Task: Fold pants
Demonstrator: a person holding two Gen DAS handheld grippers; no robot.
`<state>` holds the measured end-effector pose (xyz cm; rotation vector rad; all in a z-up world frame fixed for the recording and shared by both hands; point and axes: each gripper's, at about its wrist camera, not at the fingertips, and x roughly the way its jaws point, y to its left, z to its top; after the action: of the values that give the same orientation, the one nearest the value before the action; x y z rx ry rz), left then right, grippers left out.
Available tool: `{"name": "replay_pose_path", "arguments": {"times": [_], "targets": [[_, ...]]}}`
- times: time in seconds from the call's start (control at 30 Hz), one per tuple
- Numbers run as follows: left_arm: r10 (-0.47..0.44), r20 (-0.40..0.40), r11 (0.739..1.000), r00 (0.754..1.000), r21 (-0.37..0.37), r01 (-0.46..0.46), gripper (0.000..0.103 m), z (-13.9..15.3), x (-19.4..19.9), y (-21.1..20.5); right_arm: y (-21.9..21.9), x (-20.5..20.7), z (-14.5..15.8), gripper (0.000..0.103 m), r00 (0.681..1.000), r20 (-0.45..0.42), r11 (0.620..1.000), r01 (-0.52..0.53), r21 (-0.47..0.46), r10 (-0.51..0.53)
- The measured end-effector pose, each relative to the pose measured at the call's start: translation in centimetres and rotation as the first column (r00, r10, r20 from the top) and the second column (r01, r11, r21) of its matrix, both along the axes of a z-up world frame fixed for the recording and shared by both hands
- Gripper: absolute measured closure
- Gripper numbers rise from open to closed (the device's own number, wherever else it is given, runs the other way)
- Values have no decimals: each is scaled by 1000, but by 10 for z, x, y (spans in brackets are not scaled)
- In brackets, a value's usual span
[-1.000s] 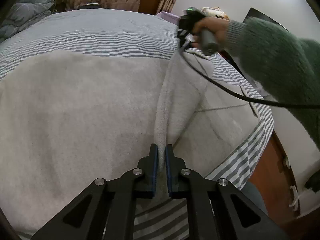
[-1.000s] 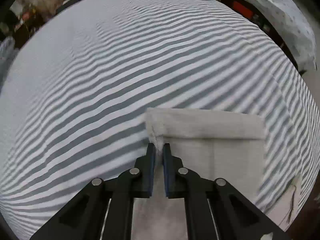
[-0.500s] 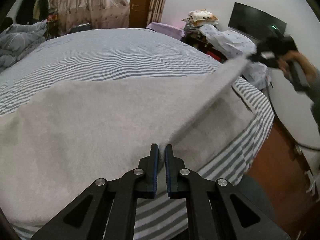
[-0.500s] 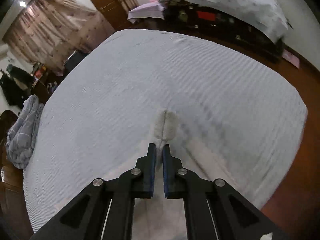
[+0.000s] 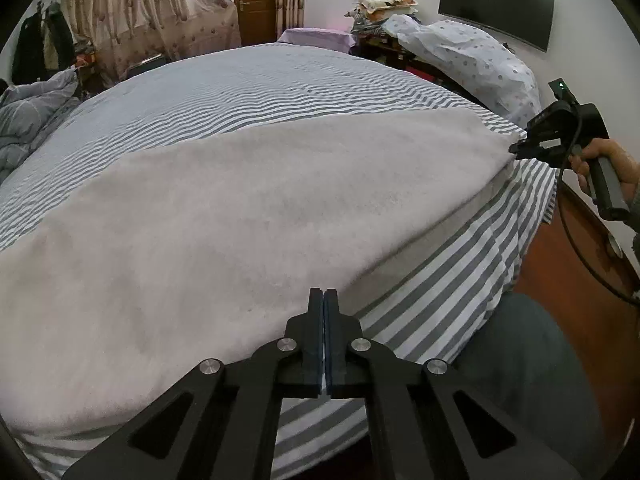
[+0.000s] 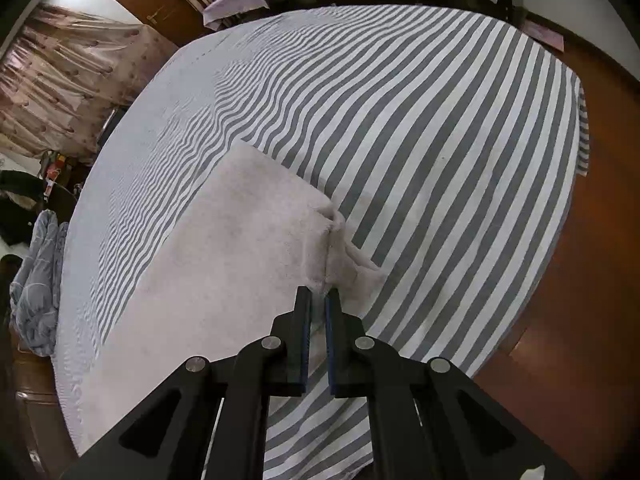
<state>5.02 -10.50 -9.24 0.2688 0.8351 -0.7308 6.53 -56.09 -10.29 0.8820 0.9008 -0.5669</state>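
Observation:
The pale beige fleece pants (image 5: 248, 208) lie spread flat across the striped bed (image 5: 280, 92). My left gripper (image 5: 324, 296) is shut on the pants' near edge at the bed's front. My right gripper (image 6: 317, 300) is shut on a bunched corner of the pants (image 6: 248, 264) near the bed's right corner; it also shows in the left wrist view (image 5: 516, 150), held by a hand at the far right end of the cloth. The fabric is stretched between the two grippers.
The grey-and-white striped sheet (image 6: 420, 128) covers the bed. A crumpled grey quilt (image 5: 28, 116) lies at the far left. A covered pile (image 5: 460, 48) and a wall screen (image 5: 496, 4) stand at the right. Wooden floor (image 6: 592, 240) lies beyond the bed's edge.
My right gripper has swung the pants' edge out to the right and down. The raised fold has opened and the cloth now lies flat and taut. My left gripper keeps its hold.

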Motion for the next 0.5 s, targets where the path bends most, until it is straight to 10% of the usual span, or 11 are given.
{"name": "replay_pose_path", "arguments": {"times": [0.5], "targets": [[54,-92,988,994,-138,-67,103,14,11,29,0,-1,-16,98,993,-106,996,36,-83,-44]]}}
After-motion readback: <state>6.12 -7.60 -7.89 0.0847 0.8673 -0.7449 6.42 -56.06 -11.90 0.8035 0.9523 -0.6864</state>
